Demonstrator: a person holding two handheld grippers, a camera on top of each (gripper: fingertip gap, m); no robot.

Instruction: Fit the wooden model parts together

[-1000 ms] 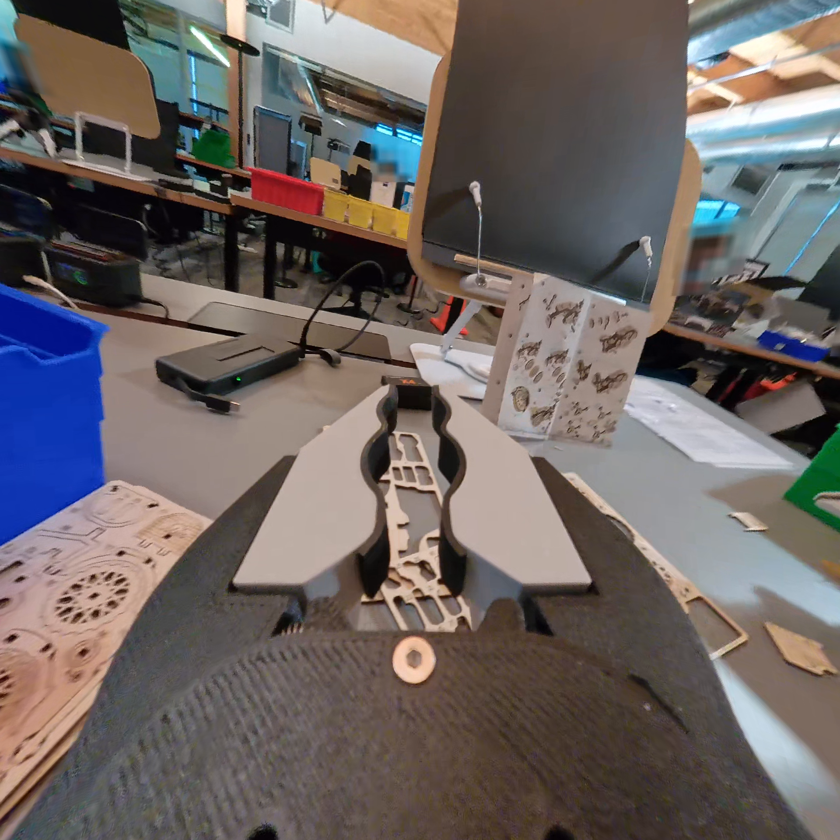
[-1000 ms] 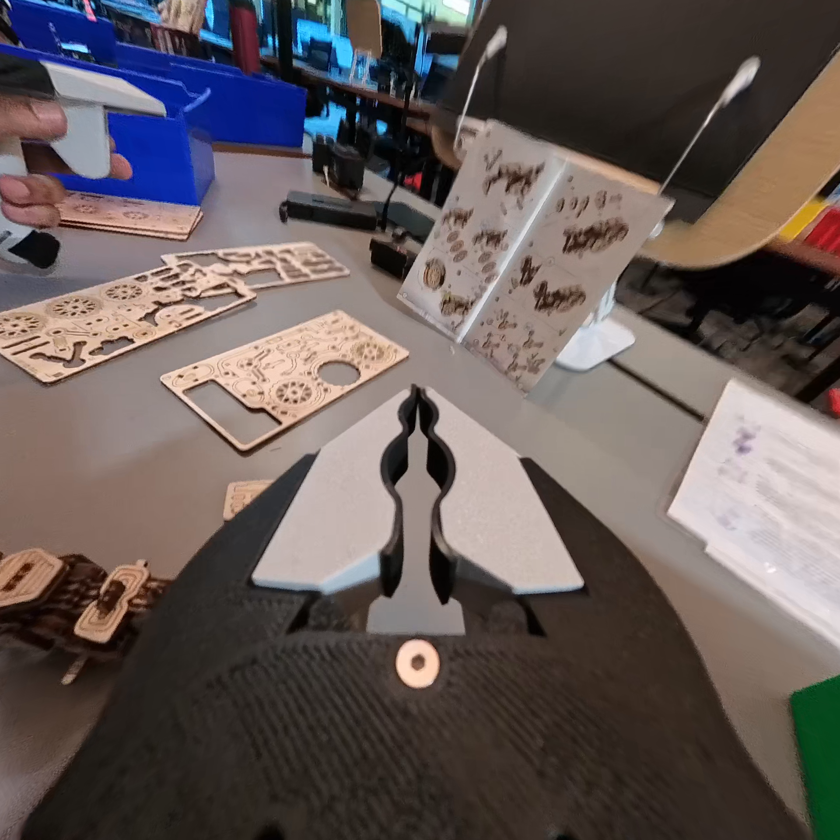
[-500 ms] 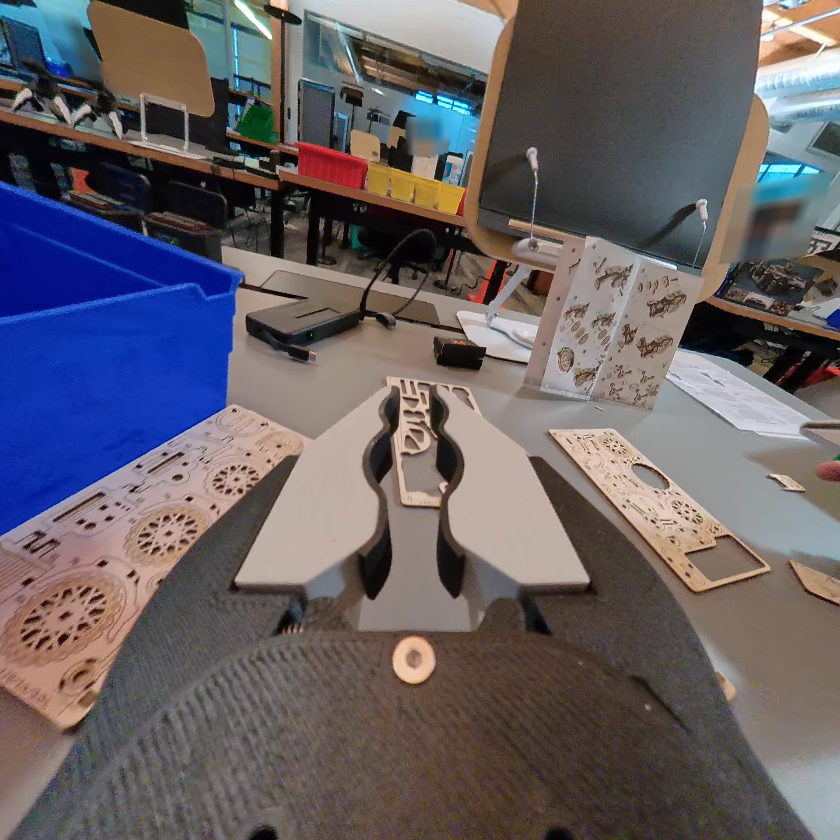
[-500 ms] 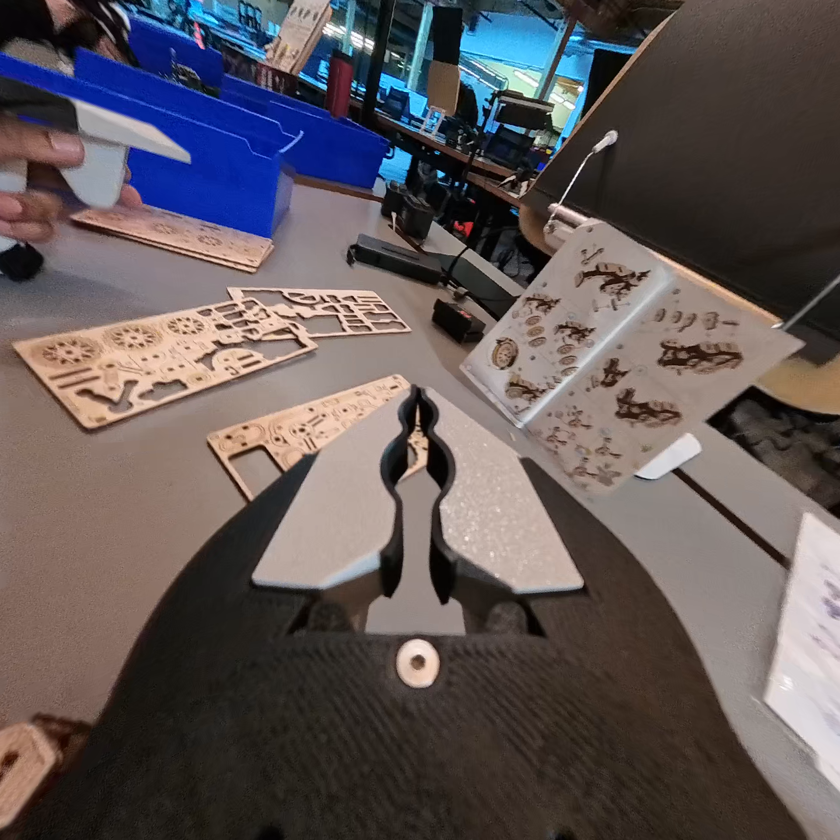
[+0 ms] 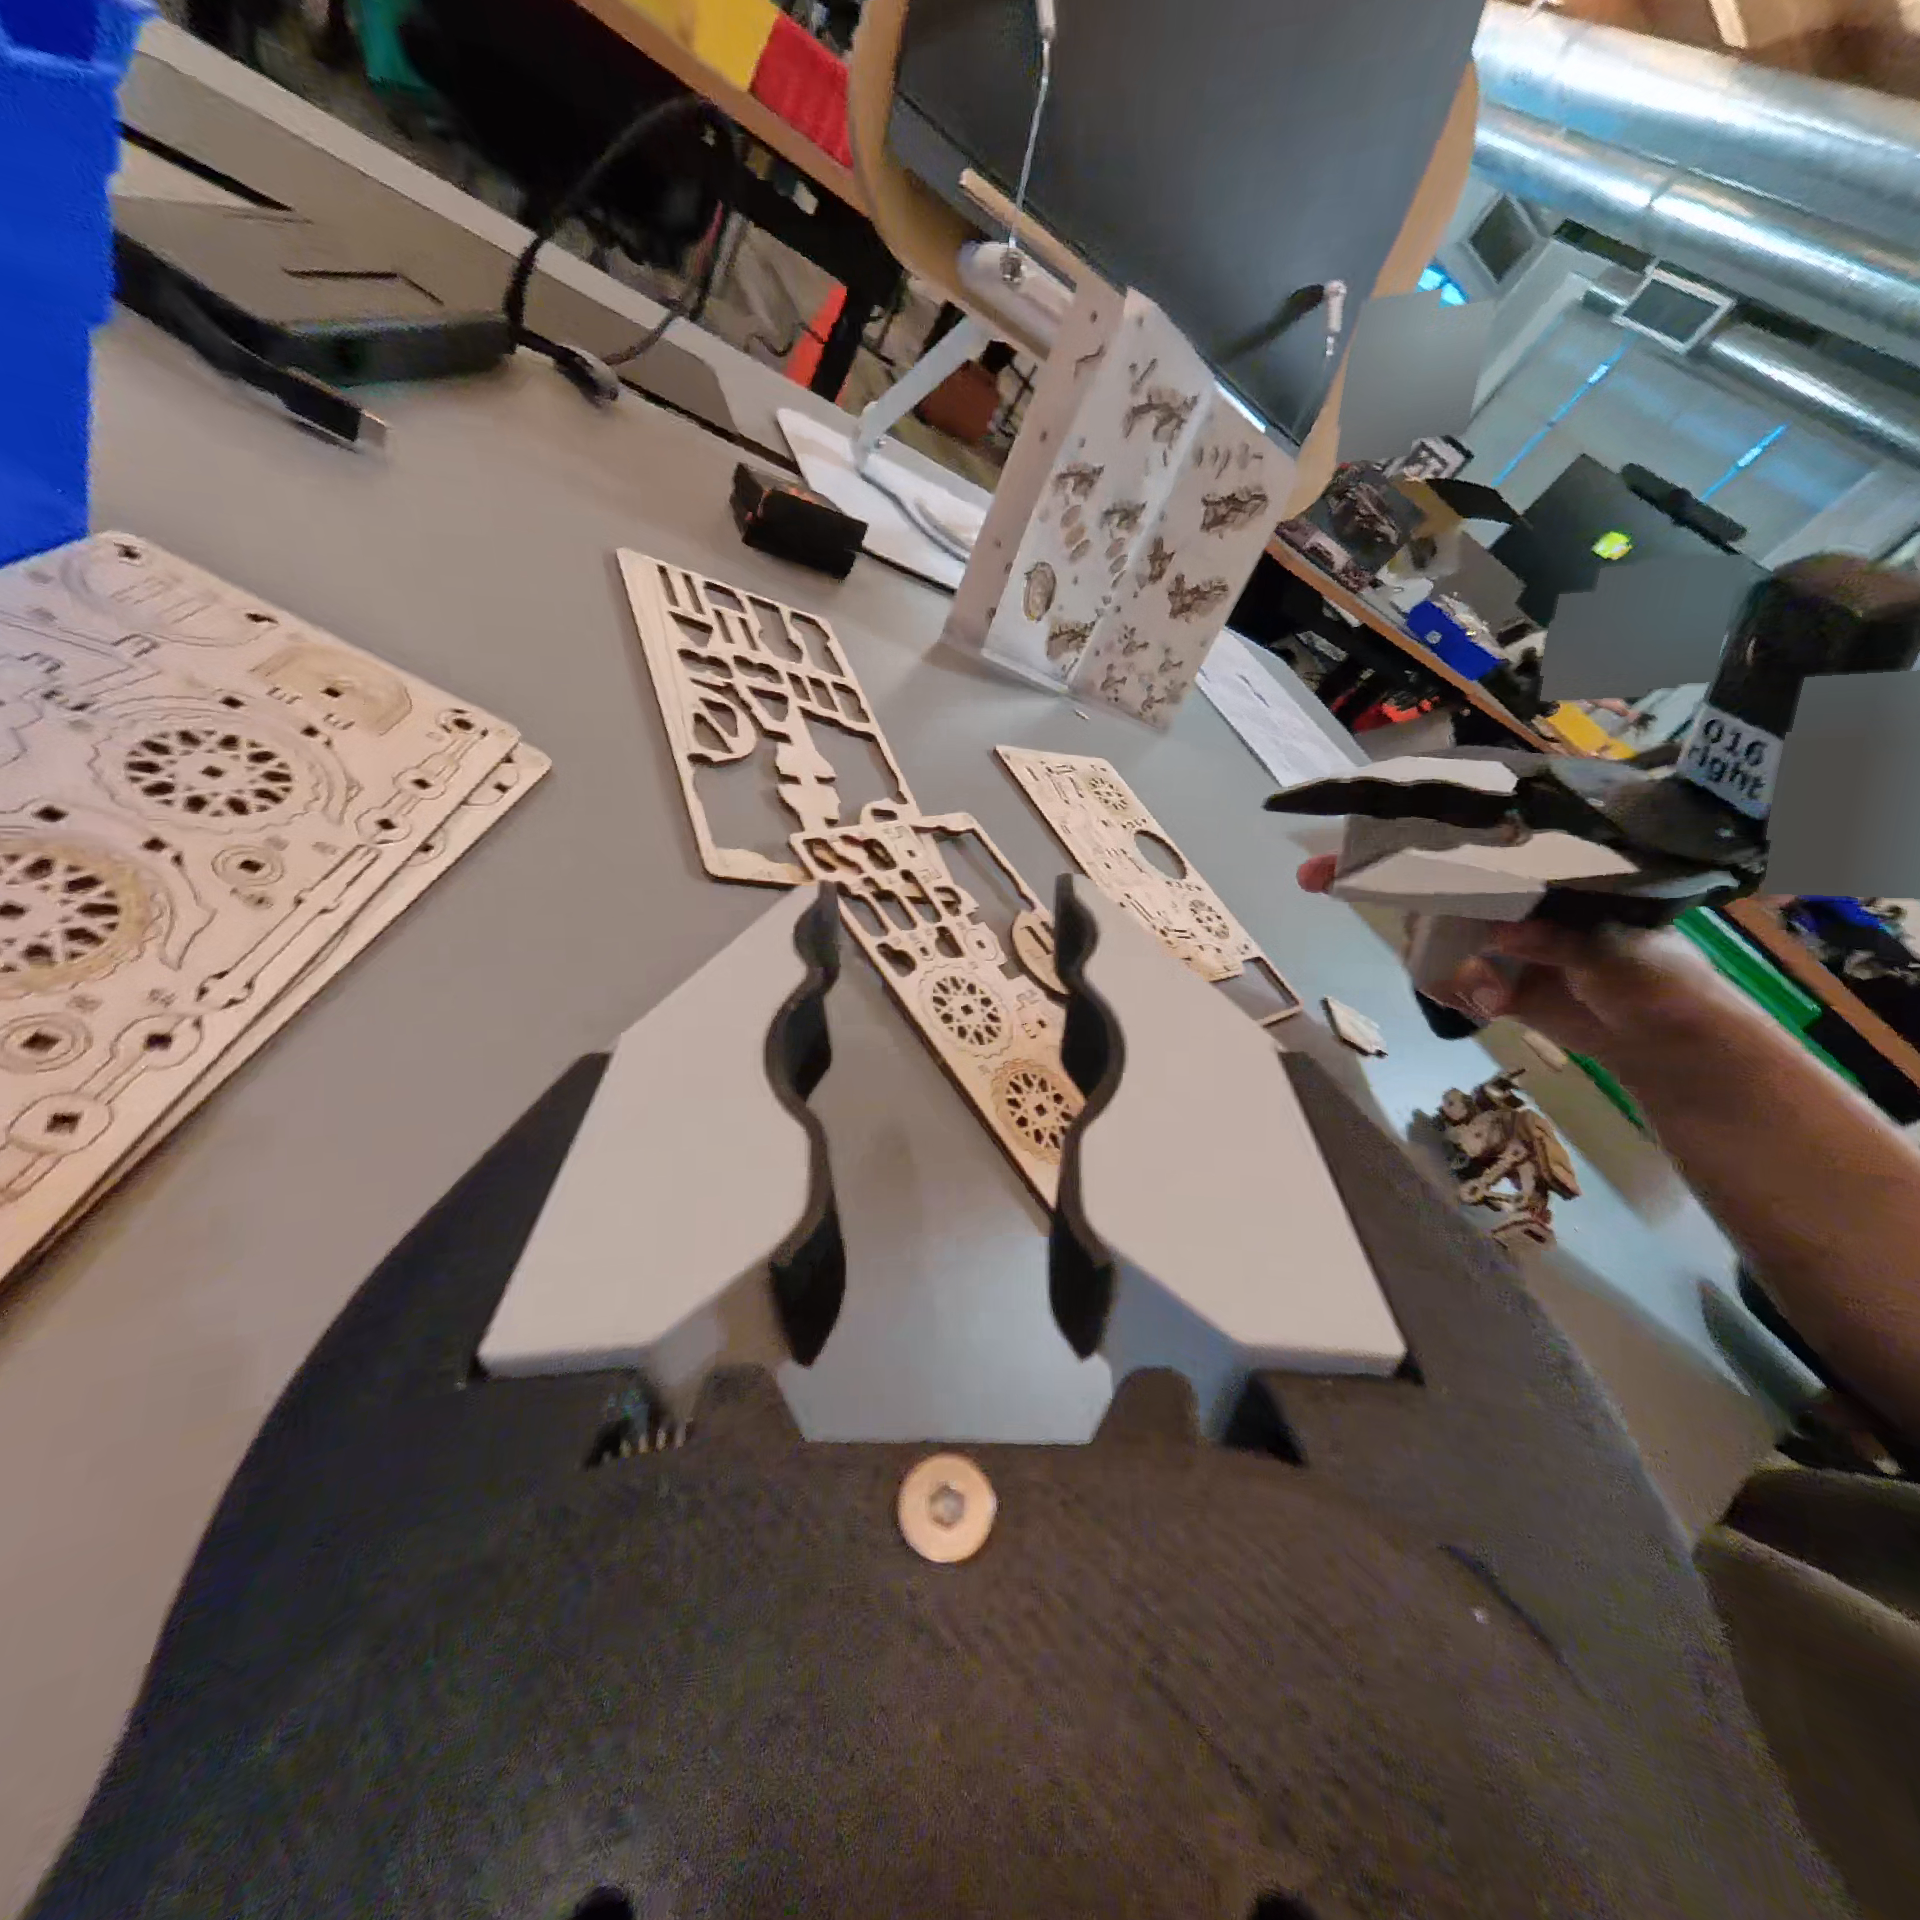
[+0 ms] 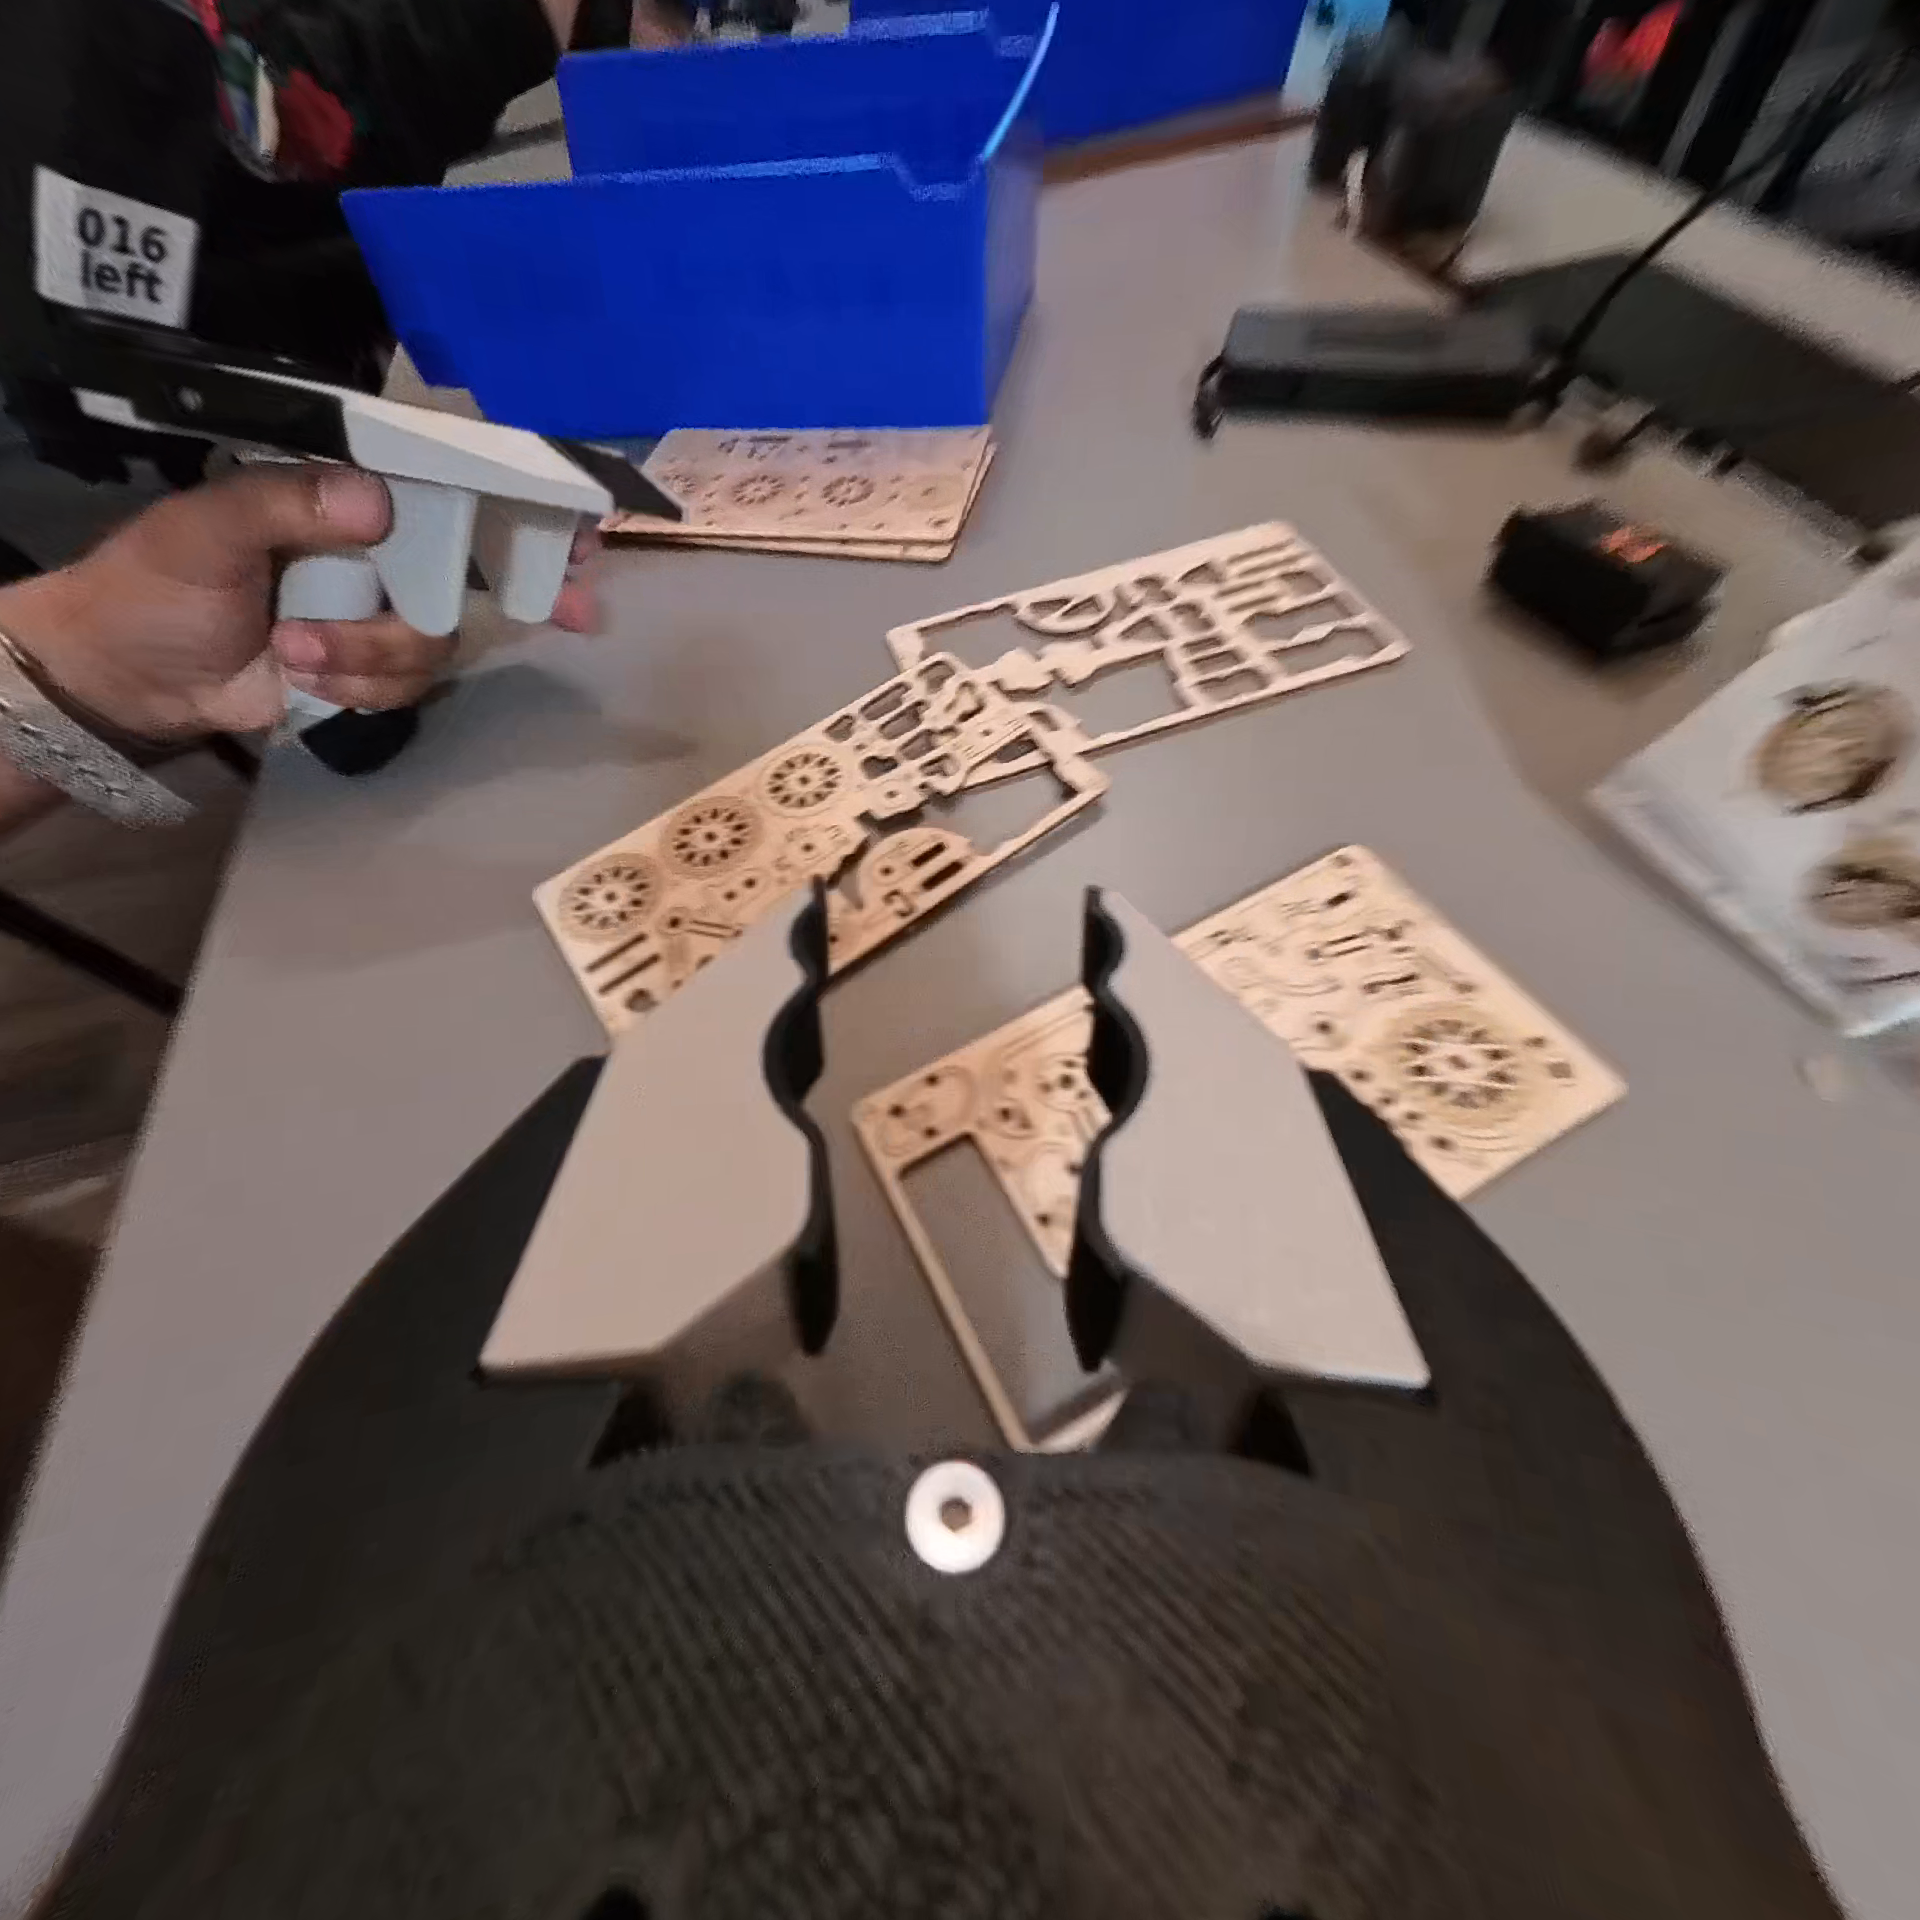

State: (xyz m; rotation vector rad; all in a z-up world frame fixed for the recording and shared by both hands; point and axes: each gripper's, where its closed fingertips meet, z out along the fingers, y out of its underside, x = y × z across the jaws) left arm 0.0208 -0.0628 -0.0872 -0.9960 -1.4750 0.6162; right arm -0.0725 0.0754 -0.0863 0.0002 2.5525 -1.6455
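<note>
The grey tabletop (image 6: 1507, 1403) carries everything. Beyond the left hand-held gripper (image 5: 940, 914), to its left, stands a blue bin (image 6: 707, 291), with a stack of wooden sheets (image 5: 208, 831) just in front of it. Three loose wooden sheets lie nearer. A long sheet with wheels (image 6: 810, 821) sits directly under and ahead of the left hand-held gripper's tips, its far end overlapping a mostly emptied sheet (image 6: 1153, 634). A sheet with a rectangular hole (image 6: 1351, 1039) lies under and just right of the right hand-held gripper (image 6: 951, 914). A part-built model (image 5: 1507, 1153) rests well to the right of the left hand-held gripper, close to the person's forearm. A small loose wooden piece (image 5: 1354, 1025) lies beside the holed sheet.

Both hand-held grippers hang released, jaws spread wide and empty, above the tabletop.

The step in hand looks like choosing a piece to free from a sheet. To do it well, I would pin the sheet flat with one hand-held gripper and pinch the piece by its edge with the other, easing it out gently so the thin wood does not snap.
</note>
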